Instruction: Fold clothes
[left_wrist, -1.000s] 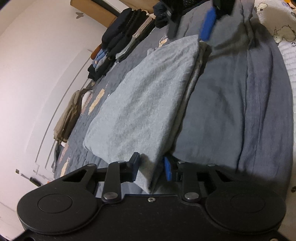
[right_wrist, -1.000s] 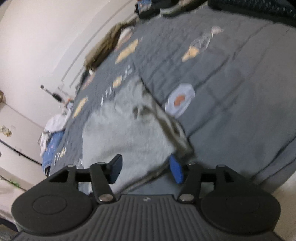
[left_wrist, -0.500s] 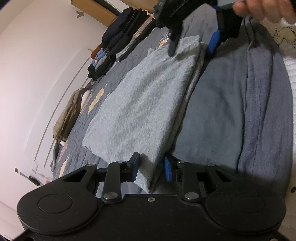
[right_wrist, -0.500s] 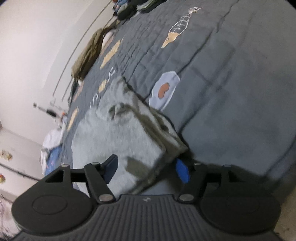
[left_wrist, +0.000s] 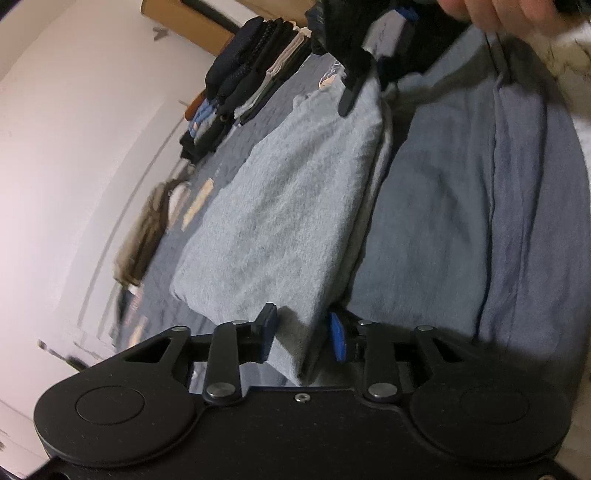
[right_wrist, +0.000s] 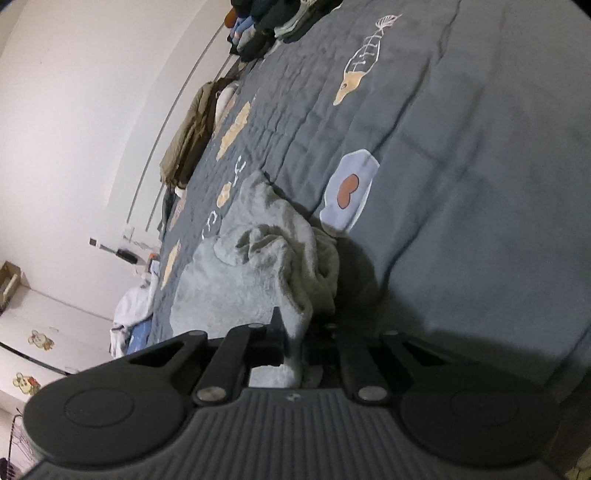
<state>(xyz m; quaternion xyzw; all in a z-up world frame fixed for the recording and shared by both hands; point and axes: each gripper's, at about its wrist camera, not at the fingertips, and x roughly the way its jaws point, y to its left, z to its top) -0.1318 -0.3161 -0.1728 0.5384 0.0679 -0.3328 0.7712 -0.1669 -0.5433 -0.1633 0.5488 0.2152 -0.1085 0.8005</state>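
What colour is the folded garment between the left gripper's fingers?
Light grey garment; clearest in the left wrist view.

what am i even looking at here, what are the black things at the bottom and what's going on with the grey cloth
Those black shapes are hand-held grippers, one per hand, each carrying its own wide-angle camera. A person is folding clothes on a bed with a grey quilt. In the left view, the left gripper straddles the near corner of a folded grey garment; its jaws have just been opening. In the right view, the right gripper has just pinched shut on the garment's far end. Stacked folded clothes lie beyond.
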